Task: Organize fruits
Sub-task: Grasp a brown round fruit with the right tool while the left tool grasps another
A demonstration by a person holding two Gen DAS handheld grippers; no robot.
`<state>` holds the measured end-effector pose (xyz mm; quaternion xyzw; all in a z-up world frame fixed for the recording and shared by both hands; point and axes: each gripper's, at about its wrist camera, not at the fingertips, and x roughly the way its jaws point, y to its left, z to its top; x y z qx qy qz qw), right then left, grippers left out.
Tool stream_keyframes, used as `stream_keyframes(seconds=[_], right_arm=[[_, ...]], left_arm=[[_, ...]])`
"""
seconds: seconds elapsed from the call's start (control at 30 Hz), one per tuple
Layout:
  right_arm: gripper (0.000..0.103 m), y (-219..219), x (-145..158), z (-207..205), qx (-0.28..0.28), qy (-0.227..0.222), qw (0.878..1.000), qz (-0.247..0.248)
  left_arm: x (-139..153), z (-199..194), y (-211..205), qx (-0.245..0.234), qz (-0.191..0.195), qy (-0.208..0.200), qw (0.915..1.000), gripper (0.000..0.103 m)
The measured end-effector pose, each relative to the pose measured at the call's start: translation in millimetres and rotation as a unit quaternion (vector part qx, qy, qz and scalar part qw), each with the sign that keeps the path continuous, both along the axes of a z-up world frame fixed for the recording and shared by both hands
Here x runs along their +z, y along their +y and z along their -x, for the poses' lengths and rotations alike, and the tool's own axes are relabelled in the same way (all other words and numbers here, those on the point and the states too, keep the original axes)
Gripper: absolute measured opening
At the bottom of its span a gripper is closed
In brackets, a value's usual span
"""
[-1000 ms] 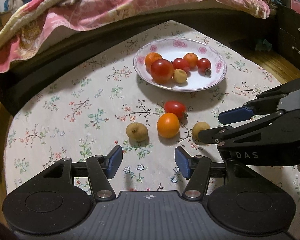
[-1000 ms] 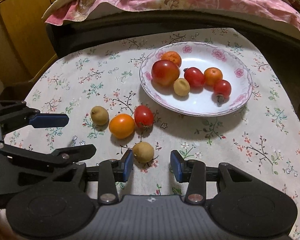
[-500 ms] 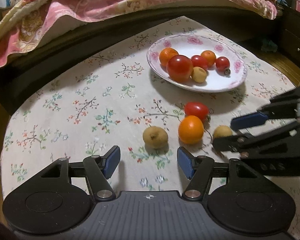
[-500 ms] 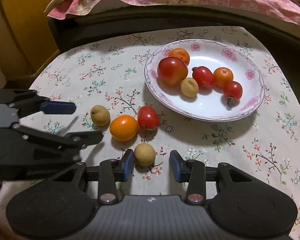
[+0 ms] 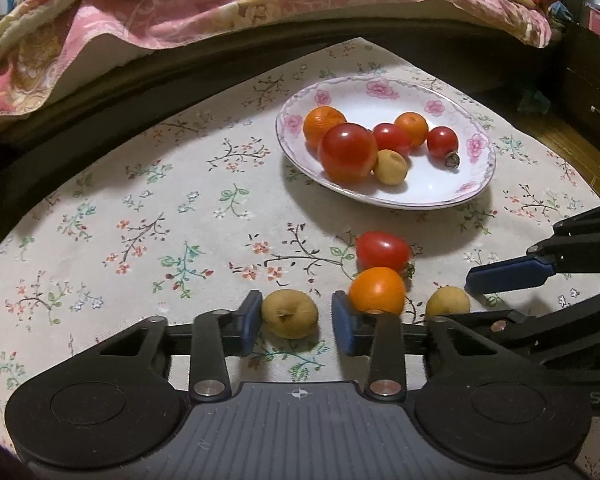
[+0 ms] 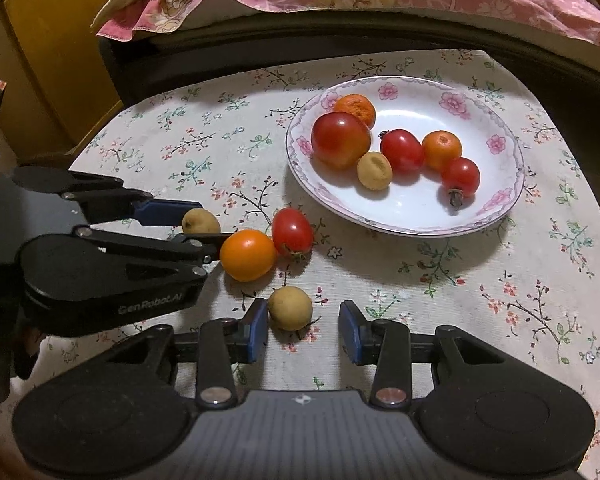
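Between the spread blue pads of the left tool [image 5: 292, 322]: a tan fruit [image 5: 289, 319], unpinched. Likewise open, the right tool [image 6: 303, 330], framing a second tan fruit [image 6: 290, 307]. Just beyond on the floral tabletop [image 6: 420, 280]: an orange [image 6: 247, 255] touching a red tomato [image 6: 292, 231]. Farther back, a flowered plate [image 6: 496, 184] with six fruits. Behind, a bed with pink quilt [image 5: 220, 8]; wooden cabinet [image 6: 48, 48] only in the right view.

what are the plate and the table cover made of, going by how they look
The plate looks like glazed ceramic or porcelain: glossy white, printed pink flowers on the rim, soft reflections. The table cover looks like matte woven or plush fabric with a floral print, showing no shine; the exact fibre is unclear.
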<state>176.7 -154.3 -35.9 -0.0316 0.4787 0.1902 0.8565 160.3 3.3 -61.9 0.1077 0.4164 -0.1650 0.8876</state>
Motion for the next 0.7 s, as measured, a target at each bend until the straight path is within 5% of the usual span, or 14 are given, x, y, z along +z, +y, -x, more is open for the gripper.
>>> stream_keyframes(seconds=[0.1,0.7], right_arm=[[0.042,0.0,0.7,0.7,0.000,-0.001,1.000,0.002],[0.032,0.1,0.2,13.1,0.023,0.000,1.000,0.013]], left_arm=[[0.8,2.5,0.0,0.001,0.003,0.004,1.0000,0.036],[5.0,49.2,4.3,-0.017,-0.010,0.035,0.9992,0.036]])
